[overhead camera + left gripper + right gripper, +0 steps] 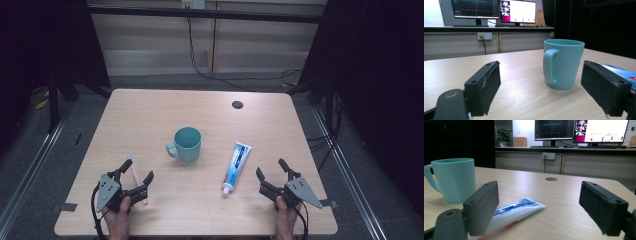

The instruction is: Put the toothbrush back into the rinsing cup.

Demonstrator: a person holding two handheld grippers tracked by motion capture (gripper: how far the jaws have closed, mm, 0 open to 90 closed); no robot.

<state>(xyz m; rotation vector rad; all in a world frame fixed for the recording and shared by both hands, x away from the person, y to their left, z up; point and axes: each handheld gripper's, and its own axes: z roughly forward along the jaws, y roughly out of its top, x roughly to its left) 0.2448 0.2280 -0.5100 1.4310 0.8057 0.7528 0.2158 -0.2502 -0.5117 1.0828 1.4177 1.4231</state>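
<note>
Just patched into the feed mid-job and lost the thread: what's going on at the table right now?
A person holds a gripper in each hand at the near edge of the table. Both are open and empty. The left gripper sits over a pink toothbrush lying between its jaws. The right gripper rests just right of the toothpaste tube, apart from it. A teal mug stands upright mid-table, untouched.
</note>
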